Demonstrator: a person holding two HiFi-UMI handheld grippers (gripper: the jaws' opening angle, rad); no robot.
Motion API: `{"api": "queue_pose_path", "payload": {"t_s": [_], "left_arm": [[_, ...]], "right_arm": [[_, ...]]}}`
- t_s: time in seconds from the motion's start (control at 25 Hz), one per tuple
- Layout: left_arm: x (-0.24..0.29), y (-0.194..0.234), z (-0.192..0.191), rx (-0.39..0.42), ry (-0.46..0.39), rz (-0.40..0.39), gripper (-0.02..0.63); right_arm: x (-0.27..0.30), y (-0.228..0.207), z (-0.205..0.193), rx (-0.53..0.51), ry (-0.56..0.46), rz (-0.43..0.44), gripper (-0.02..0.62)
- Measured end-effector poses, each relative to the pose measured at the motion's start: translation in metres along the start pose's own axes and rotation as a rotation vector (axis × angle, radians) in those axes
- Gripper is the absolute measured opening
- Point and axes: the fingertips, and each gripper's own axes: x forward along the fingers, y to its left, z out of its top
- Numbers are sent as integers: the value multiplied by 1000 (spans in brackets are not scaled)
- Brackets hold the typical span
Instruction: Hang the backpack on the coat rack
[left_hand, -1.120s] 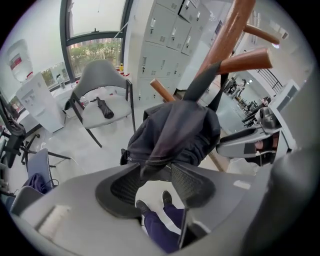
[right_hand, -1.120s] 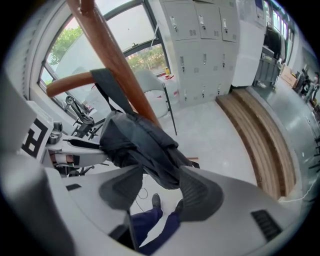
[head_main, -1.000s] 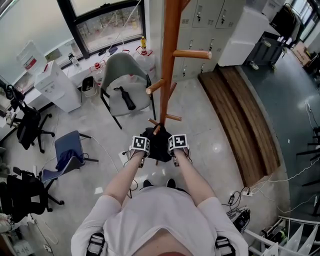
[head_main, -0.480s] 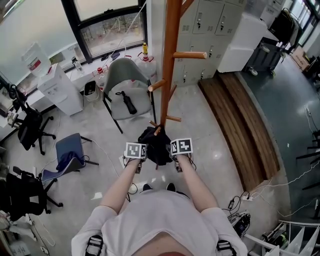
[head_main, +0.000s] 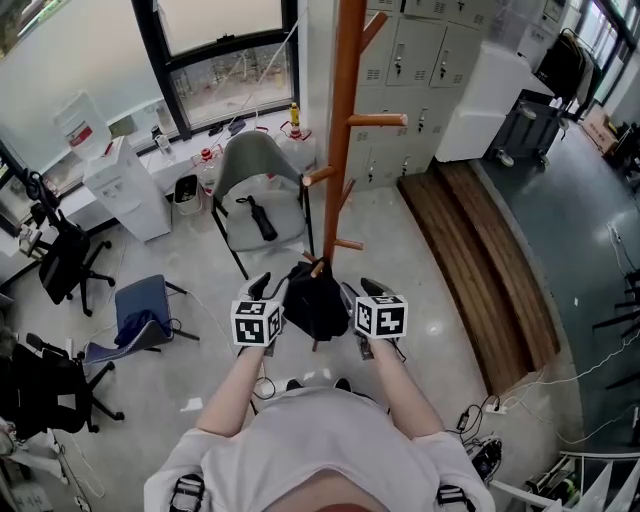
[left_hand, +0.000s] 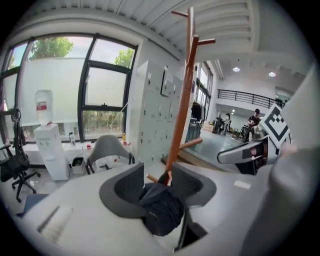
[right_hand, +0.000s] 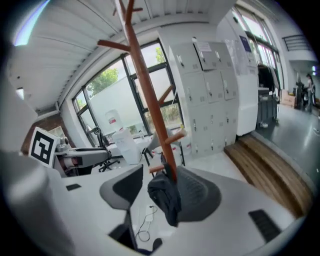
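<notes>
The black backpack (head_main: 315, 300) hangs from a low peg (head_main: 318, 266) of the orange wooden coat rack (head_main: 340, 130). My left gripper (head_main: 262, 288) is just left of it and my right gripper (head_main: 368, 290) just right, both open and holding nothing. In the left gripper view the backpack (left_hand: 160, 210) shows through the gap of the open left gripper (left_hand: 157, 184), hanging by the pole (left_hand: 182, 110). Seen from the right gripper view, the backpack (right_hand: 165, 197) hangs off the peg beyond the open right gripper (right_hand: 160, 189). Whether any pad touches the fabric is unclear.
A grey chair (head_main: 255, 170) with a black umbrella on it stands behind the rack. A blue chair (head_main: 140, 310), black office chairs (head_main: 60, 265) and a water dispenser (head_main: 120, 185) are at left. Lockers (head_main: 420, 50) and a wooden platform (head_main: 480, 240) lie right. Cables (head_main: 480, 400) trail on the floor.
Both grippers have drawn back toward me and spread further apart from the backpack. The backpack stays on the low peg.
</notes>
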Motion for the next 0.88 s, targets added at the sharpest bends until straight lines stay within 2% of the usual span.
{"api": "queue_pose_path", "payload": {"t_s": [0.24, 0.32, 0.44, 0.52, 0.68, 0.8, 0.88], "left_arm": [[-56, 0, 64, 163, -241, 113, 162], [-75, -6, 82, 171, -333, 110, 144], [-99, -19, 100, 145, -452, 64, 120], [-109, -24, 106, 135, -499, 46, 104], [-126, -26, 109, 182, -567, 94, 66], [-129, -27, 104, 166, -577, 104, 12], [-128, -29, 100, 157, -574, 95, 11]], "right_arm": [[-63, 26, 63, -105, -313, 12, 203], [-82, 33, 75, -145, -395, 11, 199], [-107, 40, 87, -199, -492, -9, 183], [-120, 43, 92, -216, -544, -19, 167], [-138, 41, 96, -216, -612, -39, 100], [-139, 40, 93, -237, -610, -44, 17], [-139, 41, 91, -241, -610, -35, 9]]}}
